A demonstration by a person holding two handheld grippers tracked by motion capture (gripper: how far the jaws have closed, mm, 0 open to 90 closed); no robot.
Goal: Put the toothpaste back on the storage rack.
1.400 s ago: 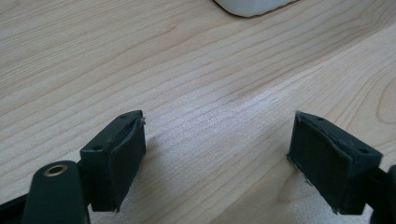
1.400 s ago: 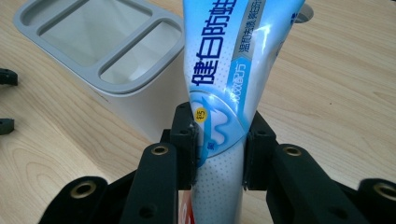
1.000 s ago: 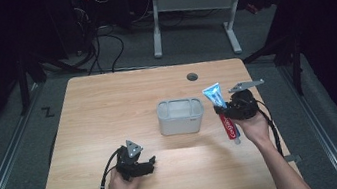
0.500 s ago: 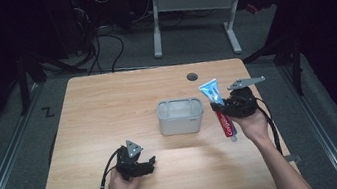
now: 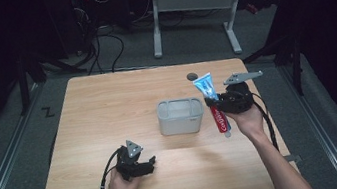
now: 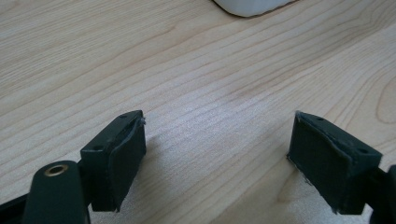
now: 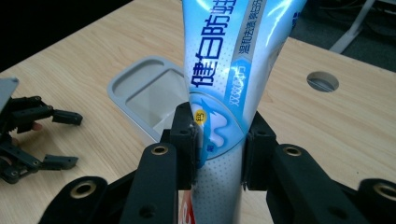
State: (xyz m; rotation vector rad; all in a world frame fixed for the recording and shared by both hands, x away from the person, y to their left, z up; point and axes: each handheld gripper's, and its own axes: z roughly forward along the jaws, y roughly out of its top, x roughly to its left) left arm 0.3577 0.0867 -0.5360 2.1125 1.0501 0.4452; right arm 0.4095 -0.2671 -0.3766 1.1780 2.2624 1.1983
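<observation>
Dim workshop, pale wooden worktop (image 5: 108,108): the right gripper (image 5: 221,104) is clenched on a toothpaste tube (image 5: 210,99), jaws pressing both sides of its middle, crimped blue end up, red capped end down, held above the wood just right of a grey plastic tub (image 5: 180,116). Near the front edge, the left gripper (image 5: 149,165) rests released, jaws wide apart over bare wood.

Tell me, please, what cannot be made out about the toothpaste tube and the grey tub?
- Toothpaste tube: in the right gripper view its top is cut off by the edge and its cap end sits behind the right hand-held gripper.
- Grey tub: mostly cut off in the left gripper view.
</observation>
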